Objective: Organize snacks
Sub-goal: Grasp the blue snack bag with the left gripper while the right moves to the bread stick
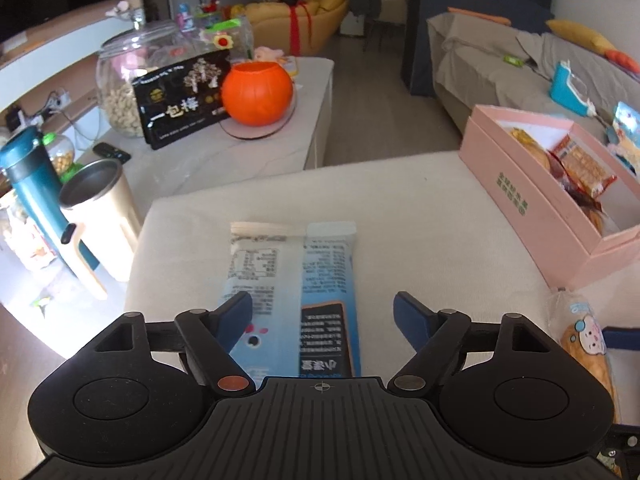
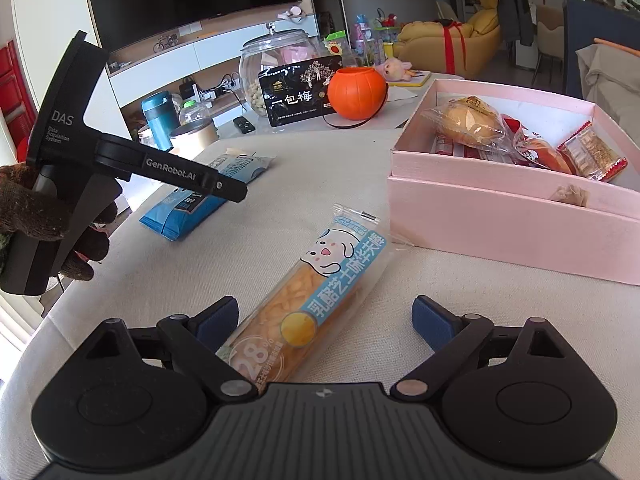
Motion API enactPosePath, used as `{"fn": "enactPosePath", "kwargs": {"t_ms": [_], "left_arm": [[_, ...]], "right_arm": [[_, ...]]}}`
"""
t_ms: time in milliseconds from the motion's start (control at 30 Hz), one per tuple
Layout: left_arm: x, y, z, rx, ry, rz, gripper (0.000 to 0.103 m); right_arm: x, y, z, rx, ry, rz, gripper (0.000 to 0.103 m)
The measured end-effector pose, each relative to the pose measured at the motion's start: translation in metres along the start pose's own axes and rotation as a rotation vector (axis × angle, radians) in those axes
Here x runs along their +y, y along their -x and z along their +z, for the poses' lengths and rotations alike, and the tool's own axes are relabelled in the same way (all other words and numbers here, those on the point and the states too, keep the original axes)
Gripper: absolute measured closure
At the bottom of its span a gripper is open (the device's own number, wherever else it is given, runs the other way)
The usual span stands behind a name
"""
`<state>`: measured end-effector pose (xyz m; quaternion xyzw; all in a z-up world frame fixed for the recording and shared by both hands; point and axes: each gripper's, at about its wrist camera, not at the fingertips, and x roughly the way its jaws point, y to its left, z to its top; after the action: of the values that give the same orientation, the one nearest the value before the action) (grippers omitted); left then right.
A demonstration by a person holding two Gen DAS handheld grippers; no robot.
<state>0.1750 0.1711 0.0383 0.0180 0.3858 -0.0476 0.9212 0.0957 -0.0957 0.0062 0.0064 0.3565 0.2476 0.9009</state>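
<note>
A blue and white snack packet lies face down on the cream cushion. My left gripper is open just above its near end, fingers on either side. The packet also shows in the right wrist view, under the left gripper. A clear packet of cheese bread sticks with a cartoon face lies between the open fingers of my right gripper; it also shows in the left wrist view. A pink box holds several wrapped snacks.
A white side table beyond the cushion carries a glass jar of nuts, a black plum box, an orange pumpkin bucket, a teal bottle and a steel mug. A grey sofa stands at right.
</note>
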Motion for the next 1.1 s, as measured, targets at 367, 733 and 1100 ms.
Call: {"fn": "enactPosePath", "kwargs": {"t_ms": [367, 733, 1100], "left_arm": [[0.028, -0.025, 0.008, 0.056, 0.182, -0.014, 0.017], [-0.022, -0.012, -0.015, 0.047, 0.050, 0.041, 0.013], [-0.076, 0.072, -0.117, -0.077, 0.056, 0.067, 0.013]], "right_arm": [[0.000, 0.000, 0.000, 0.000, 0.000, 0.000, 0.009], [-0.002, -0.001, 0.001, 0.011, -0.007, 0.042, 0.002], [-0.021, 0.007, 0.001, 0.041, -0.066, 0.160, 0.000]]}}
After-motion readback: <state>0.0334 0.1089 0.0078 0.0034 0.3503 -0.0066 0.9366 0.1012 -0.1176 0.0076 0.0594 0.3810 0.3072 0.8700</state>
